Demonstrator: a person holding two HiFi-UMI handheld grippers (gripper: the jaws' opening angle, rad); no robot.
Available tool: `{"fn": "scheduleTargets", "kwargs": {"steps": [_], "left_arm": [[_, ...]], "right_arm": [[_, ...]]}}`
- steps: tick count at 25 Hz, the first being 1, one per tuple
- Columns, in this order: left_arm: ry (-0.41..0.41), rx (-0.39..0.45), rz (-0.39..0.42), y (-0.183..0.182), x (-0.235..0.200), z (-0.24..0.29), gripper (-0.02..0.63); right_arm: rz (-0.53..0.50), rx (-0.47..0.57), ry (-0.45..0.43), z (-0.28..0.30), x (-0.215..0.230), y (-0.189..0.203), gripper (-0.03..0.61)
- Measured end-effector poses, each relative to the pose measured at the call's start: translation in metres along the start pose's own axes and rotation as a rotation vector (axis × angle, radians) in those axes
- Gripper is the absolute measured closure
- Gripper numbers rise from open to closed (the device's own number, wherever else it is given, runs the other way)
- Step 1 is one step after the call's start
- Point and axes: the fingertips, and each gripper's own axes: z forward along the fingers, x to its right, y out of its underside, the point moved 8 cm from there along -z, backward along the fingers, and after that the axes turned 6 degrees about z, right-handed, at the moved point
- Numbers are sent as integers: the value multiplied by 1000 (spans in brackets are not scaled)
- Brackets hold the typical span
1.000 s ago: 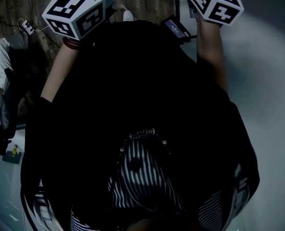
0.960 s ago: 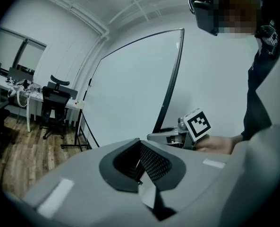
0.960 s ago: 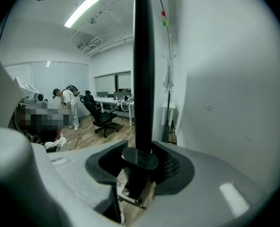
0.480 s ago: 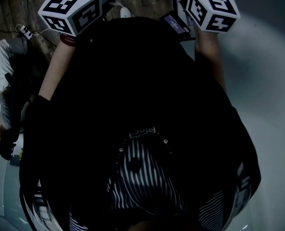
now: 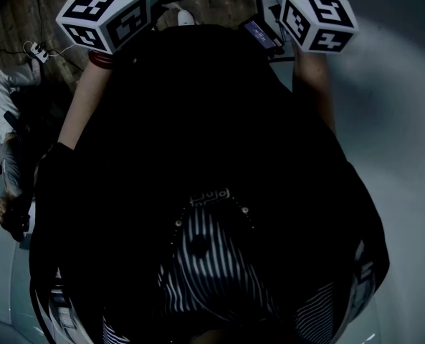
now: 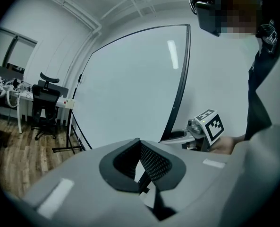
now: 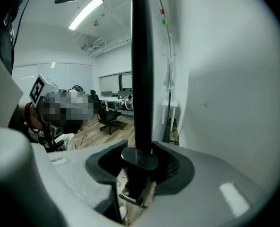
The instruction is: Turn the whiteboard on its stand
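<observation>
Both arms reach forward past the dark torso, left forearm [image 5: 82,110] and right forearm [image 5: 314,84] raised. Right gripper [image 7: 140,151]: jaws clamped on the black edge bar [image 7: 142,65] of the whiteboard [image 6: 130,84]. The bar is smooth, straight and upright, with a round black cap [image 7: 140,159] between the pads. Left gripper [image 6: 140,145]: mesh-textured pads closed tip to tip, holding nothing, facing the board. Only the left gripper view shows the glossy white face. Beyond it, an office chair [image 6: 44,102] stands on a wood floor [image 6: 17,157].
</observation>
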Motion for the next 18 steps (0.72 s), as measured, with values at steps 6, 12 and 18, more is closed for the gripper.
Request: {"fn": "scheduleTargets", "kwargs": {"steps": [6, 12, 18], "left_arm": [[10, -1, -4, 3, -1, 2, 615], [3, 2, -5, 5, -2, 4, 615], [30, 11, 18, 7, 1, 5, 615]], "right_arm": [[3, 7, 12, 9, -2, -2, 410], [-32, 2, 51, -3, 3, 3, 394], [28, 76, 98, -44, 11, 6, 406]]}}
